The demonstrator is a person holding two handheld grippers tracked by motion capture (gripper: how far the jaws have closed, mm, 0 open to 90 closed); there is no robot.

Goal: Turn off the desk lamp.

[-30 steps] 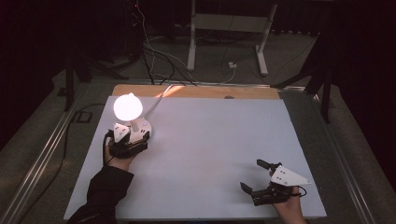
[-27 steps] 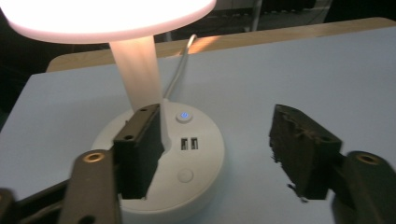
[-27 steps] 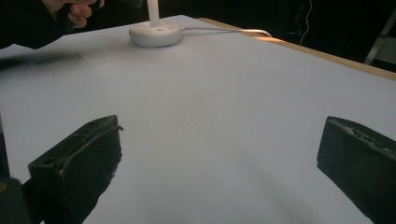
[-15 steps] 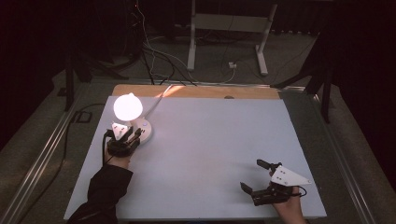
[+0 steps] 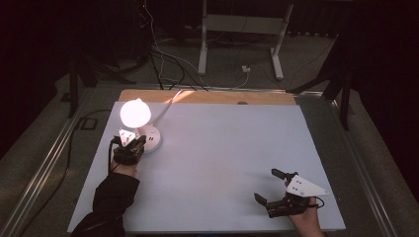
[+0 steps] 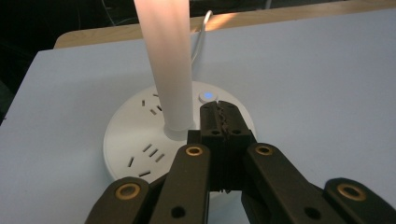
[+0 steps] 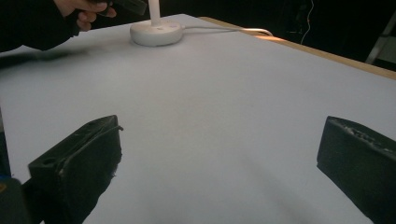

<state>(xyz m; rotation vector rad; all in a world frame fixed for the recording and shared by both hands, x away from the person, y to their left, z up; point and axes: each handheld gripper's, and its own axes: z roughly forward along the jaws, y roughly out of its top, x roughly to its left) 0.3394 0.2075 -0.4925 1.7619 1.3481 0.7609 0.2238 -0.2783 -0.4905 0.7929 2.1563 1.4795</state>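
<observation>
Both jaws of your left gripper (image 6: 219, 122) are pressed together now, with nothing between them. They have just been closing, and no thing got caught as they shut. A second ago, in the high view, they stood apart beside the lamp; now they make one blunt tip.

That tip sits over the lamp base (image 6: 140, 140), just to the right of the post (image 6: 170, 70). Right past the tip is the little round button (image 6: 208, 96), which glows blue. You cannot tell from these pictures if the tip touches the base or only hangs above it. The lamp head (image 5: 135, 112) is lit, bright and white, above and a bit behind the jaws in the high view. It was lit a second ago too, so the light has not changed.

Shut jaws make a good poking tip, so it looks like you mean to press the button. For that, the tip needs to go a little forward and down onto the blue spot. Go slow, so you do not bump the post.

Your right gripper (image 5: 271, 185) rests well apart from the lamp, near your edge of the table (image 5: 237, 148). Its jaws stand wide apart and hold nothing. It sits just where it did a second ago. Far ahead of those jaws, to the left, you can see the lamp base and your left hand (image 7: 88, 11) by it.
</observation>
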